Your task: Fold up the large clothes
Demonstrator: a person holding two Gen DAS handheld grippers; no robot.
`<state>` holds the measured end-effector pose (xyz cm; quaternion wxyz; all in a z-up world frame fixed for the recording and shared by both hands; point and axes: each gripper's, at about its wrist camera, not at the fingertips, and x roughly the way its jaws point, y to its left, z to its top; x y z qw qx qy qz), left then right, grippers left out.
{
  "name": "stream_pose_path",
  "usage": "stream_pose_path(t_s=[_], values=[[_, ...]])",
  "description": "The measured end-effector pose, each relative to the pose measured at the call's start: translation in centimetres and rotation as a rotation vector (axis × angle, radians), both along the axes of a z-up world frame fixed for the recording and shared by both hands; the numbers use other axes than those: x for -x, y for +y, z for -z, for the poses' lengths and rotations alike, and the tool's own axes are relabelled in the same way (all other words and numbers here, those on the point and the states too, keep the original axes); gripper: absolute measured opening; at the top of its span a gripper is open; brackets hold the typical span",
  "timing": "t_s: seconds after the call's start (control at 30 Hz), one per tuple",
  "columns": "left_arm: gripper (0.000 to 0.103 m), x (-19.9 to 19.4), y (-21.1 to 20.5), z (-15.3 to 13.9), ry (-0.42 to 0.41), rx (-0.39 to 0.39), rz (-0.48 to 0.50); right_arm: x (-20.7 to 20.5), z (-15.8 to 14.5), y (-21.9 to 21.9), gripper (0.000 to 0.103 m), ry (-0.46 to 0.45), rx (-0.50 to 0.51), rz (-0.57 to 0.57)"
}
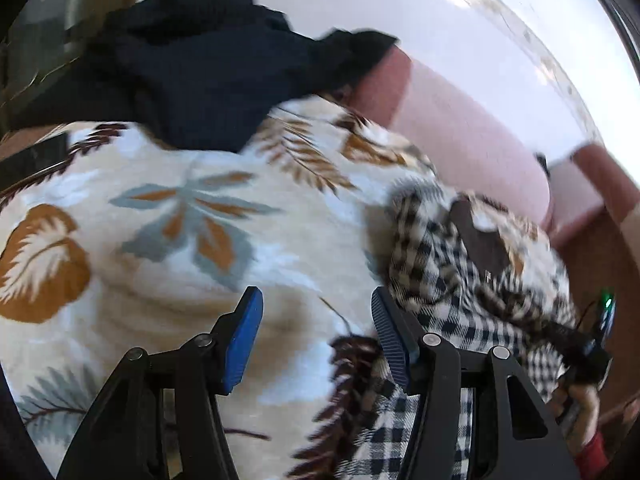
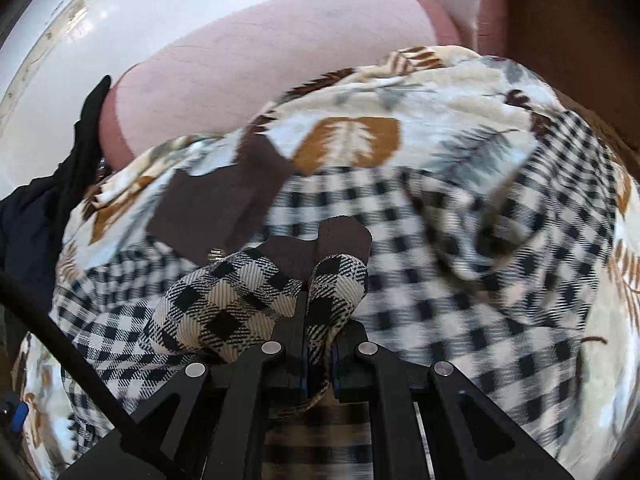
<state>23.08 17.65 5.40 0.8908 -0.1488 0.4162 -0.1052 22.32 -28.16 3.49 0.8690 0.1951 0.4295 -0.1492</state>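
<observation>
A black-and-white checked garment (image 2: 420,240) with brown patches lies bunched on a cream blanket printed with leaves (image 1: 168,208). My right gripper (image 2: 308,316) is shut on a fold of the checked cloth, which wraps over both fingertips and hides them. In the left wrist view the same garment (image 1: 448,304) sits to the right. My left gripper (image 1: 316,336) hovers over the blanket at the garment's edge, its blue pads (image 1: 244,340) apart with nothing between them. A person's hand (image 1: 580,400) holding the right gripper shows at the far right.
A dark navy garment (image 1: 192,80) lies heaped at the blanket's far side. A pink cushion (image 1: 472,136) runs behind the blanket, also seen in the right wrist view (image 2: 240,60). Brown wooden furniture (image 2: 560,20) stands at the right. A black cable (image 2: 80,360) crosses the lower left.
</observation>
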Motion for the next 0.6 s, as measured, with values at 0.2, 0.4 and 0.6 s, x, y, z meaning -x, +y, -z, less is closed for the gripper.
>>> stream_pose_path(t_s=[0.2,0.4,0.6], values=[[0.055,-0.1,-4.2,1.2,0.032,-0.061,0.062,3.4,-1.4,-2.8,0.036,-0.043,0.011,0.068],[0.056,-0.3,-8.0,1.5,0.034,-0.109,0.099,4.0,-4.7,-2.5,0.042,-0.144,0.059,0.016],[0.056,-2.2,-9.9,3.7,0.093,-0.133,0.106,0.0,-2.6,1.1,0.042,-0.096,-0.089,-0.262]])
